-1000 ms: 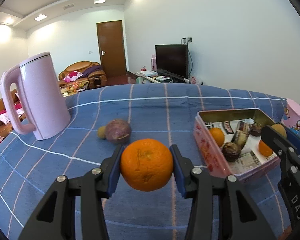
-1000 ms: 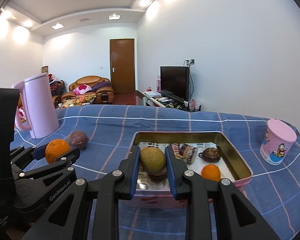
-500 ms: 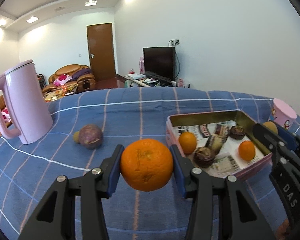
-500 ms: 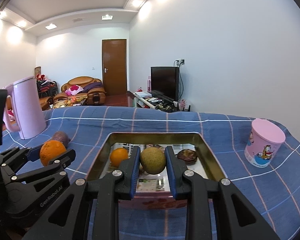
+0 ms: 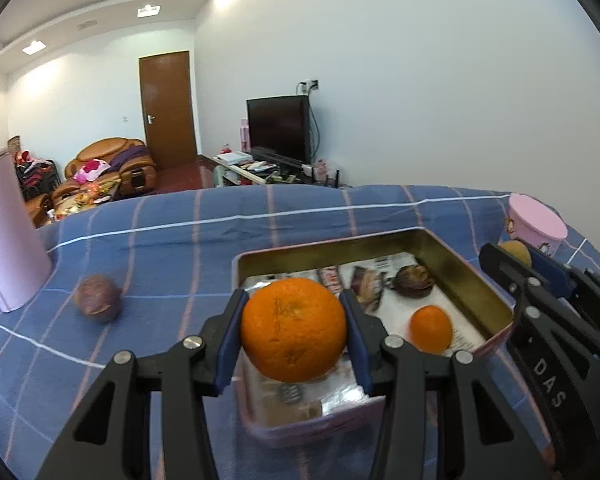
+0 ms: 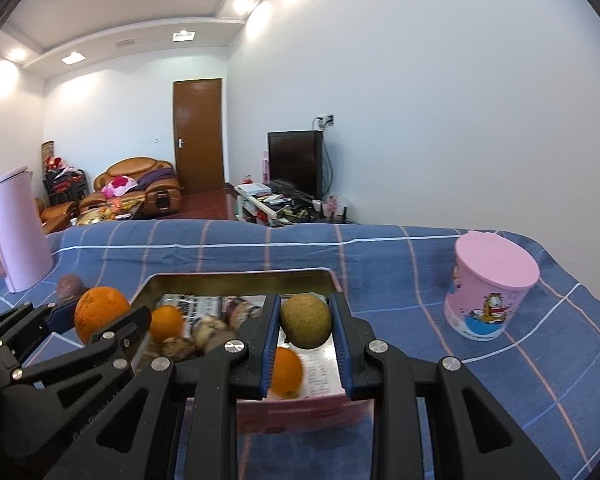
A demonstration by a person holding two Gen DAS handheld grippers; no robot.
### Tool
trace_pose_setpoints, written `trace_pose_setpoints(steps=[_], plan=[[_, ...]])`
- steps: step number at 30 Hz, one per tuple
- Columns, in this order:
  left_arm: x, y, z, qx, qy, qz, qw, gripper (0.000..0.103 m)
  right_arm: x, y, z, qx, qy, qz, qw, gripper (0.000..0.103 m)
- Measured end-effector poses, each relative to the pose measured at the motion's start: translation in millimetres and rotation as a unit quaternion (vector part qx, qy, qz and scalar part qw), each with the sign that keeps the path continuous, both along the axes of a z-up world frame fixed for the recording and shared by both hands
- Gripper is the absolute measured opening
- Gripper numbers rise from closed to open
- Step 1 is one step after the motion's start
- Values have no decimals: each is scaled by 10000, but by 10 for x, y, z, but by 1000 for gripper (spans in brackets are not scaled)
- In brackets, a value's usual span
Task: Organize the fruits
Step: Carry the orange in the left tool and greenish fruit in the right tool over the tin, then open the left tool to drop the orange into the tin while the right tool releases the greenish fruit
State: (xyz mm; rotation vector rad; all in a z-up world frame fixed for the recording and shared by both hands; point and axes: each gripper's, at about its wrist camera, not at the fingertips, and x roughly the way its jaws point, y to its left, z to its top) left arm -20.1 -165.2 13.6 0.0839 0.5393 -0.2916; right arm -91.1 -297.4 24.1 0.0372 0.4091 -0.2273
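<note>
Both grippers have swung across toward the pink tin (image 5: 496, 338) over the last second, so it now sits right under their fingers instead of off to one side, and the purple fruit (image 5: 98, 298) has slid away to the tin's left. Up front, the left gripper (image 5: 294, 330) is clamped on a big orange (image 5: 294, 328), blue pads pressing both its sides, carrying it above the tin's near left corner. Over on the tin's other side, the right gripper (image 6: 305, 322) is pinched tight on a brownish-green round fruit (image 6: 306, 320), hanging above the tin's interior. Inside the tin, on its printed paper lining, the left wrist view picks out a small orange (image 5: 431, 329) and one dark wrinkled fruit (image 5: 414, 281) near the back wall. The right wrist view adds what that one hides: a second small orange (image 6: 165, 322) by the tin's left wall and a cluster of dark wrinkled fruits (image 6: 198, 334) beside it. Right of the tin stands a pink lidded cup (image 6: 490, 282) with a cartoon cat printed on it, seen whole only from the right wrist. Far left of the tin, a pink kettle (image 6: 18, 234) stands upright on the blue checked cloth (image 5: 300, 216).
</note>
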Motion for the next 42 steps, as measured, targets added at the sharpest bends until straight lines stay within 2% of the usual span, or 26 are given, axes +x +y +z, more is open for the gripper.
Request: trace_pose_setpoints(steps=[8,14,19,27,35,37,38,39,40,41,42], plan=[[204,-197,-53,-138,314,-162,9993,48,145,-147,6,-49,-9,-216,9998,27],[358,-210,-125,-219,672,-207,9973,48,361,-128,-15,-86,136,-39,9999,27],[457,-234,-204,-198,957,-217,9950,48,533,-152,-45,116,298,248,9992,27],[433,-257,-188,-38,903,-236,9956,48,707,-263,-139,722,684,784,9919,27],[390,-273,-185,63,891,-285,9956,49,740,-267,-227,1214,886,1397,9787,27],[369,-281,-166,80,812,-251,9963,54,746,-257,-244,1329,900,1496,9756,29],[348,-276,-158,107,762,-230,9968,63,738,-254,-250,1425,873,1551,9737,34],[323,-281,-149,133,706,-212,9972,74,723,-246,-250,1472,842,1582,9727,48],[295,-290,-136,152,627,-204,9977,78,711,-240,-245,1507,801,1607,9721,57],[276,-291,-113,152,552,-215,9981,84,688,-232,-235,1530,732,1628,9720,72],[249,-291,-98,150,471,-231,9985,90,661,-219,-220,1538,649,1659,9719,77]])
